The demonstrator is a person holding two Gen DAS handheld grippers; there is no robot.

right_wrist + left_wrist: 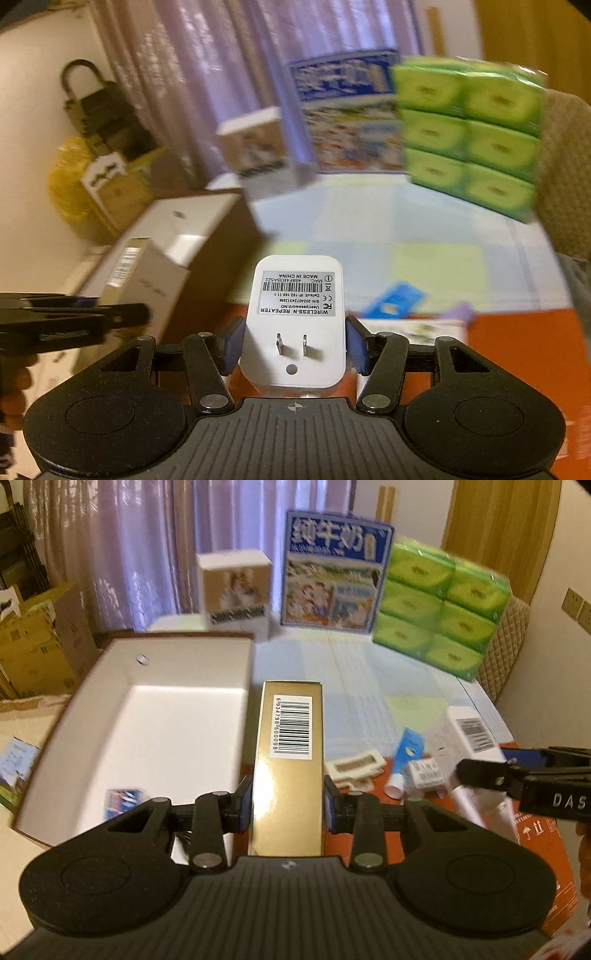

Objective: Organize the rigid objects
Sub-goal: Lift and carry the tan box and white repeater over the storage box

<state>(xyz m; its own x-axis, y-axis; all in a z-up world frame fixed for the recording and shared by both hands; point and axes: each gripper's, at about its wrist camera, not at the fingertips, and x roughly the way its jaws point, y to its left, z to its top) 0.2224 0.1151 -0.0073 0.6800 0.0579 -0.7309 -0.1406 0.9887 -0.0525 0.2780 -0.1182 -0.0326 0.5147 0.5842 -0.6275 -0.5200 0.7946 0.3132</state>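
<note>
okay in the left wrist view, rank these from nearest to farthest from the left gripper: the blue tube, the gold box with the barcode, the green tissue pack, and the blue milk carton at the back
1. Gold cardboard box with barcode: clamped in the left gripper.
2. Blue tube with white cap: lying to the right on the table.
3. Green plastic-wrapped tissue pack: far right, standing.
4. Blue milk carton: at the back, centre; only slightly beyond the tissue pack.

Along the far edge of my table [354, 664], a blue milk carton [334, 572] stands upright between a small white-and-tan box [236, 590] and a stacked pack of green tissue packets [443, 602]. Lilac curtains [166, 535] hang behind them. Cardboard boxes [40, 642] sit on the floor at left.
</note>
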